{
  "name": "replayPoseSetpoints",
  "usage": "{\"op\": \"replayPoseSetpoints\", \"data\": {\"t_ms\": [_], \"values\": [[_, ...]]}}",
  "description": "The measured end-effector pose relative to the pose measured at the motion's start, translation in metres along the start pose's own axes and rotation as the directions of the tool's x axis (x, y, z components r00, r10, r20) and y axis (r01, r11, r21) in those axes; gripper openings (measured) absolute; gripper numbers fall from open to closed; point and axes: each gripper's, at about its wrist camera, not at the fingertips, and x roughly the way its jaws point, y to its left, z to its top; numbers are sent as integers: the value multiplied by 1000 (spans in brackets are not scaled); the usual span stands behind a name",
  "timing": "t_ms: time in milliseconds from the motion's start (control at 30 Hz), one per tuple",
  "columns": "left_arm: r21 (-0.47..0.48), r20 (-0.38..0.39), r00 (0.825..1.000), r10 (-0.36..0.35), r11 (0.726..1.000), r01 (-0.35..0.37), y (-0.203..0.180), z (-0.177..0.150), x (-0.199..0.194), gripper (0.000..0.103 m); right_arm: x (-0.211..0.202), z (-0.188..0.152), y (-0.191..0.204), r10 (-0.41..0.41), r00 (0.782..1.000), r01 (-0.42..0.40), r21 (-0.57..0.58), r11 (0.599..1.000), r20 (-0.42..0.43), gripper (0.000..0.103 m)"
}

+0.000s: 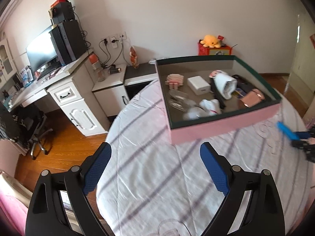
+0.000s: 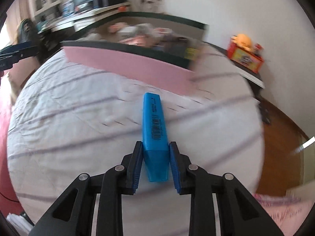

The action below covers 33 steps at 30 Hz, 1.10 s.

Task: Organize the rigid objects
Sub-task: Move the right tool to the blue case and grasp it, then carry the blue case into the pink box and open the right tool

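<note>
A pink box (image 1: 222,126) with a dark green rim sits on the striped bedsheet (image 1: 157,177). It holds several items, among them a white adapter (image 1: 198,84), a pink block toy (image 1: 174,81) and a white roll (image 1: 225,84). My left gripper (image 1: 155,153) is open and empty above the sheet, in front of the box. My right gripper (image 2: 155,149) is shut on a blue highlighter (image 2: 154,122) and holds it above the sheet, short of the box (image 2: 128,63). The highlighter also shows at the right edge of the left wrist view (image 1: 287,132).
A white desk (image 1: 65,90) with a monitor and a computer tower stands at the left, with an office chair (image 1: 29,127) beside it. A red box with a yellow plush octopus (image 1: 211,41) stands behind the bed. Wooden floor (image 1: 65,147) lies left of the bed.
</note>
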Motion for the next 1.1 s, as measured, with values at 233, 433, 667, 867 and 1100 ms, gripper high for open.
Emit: {"op": "replayPoseSetpoints", "data": {"t_ms": [233,433,667,867,1100], "values": [[-28,-24,1000,-4,1000,4,5,30,39,93,9,3,-50,-17,999,11,147,989,38,27],[4,-96,994,53,999,-52,-2,45,80,82,23,23,-55,-6,998,-2,146,989,56,27],[-4,-148,989,-9,1000,8,-9,50,105,32,30,29,-56,4,998,-14,145,989,66,27],[11,-146,987,-69,997,72,-20,53,106,14,35,37,-59,2,998,-12,151,989,67,28],[23,-138,989,-59,998,62,-21,52,107,13,40,46,-58,-7,999,0,144,990,47,31]]}}
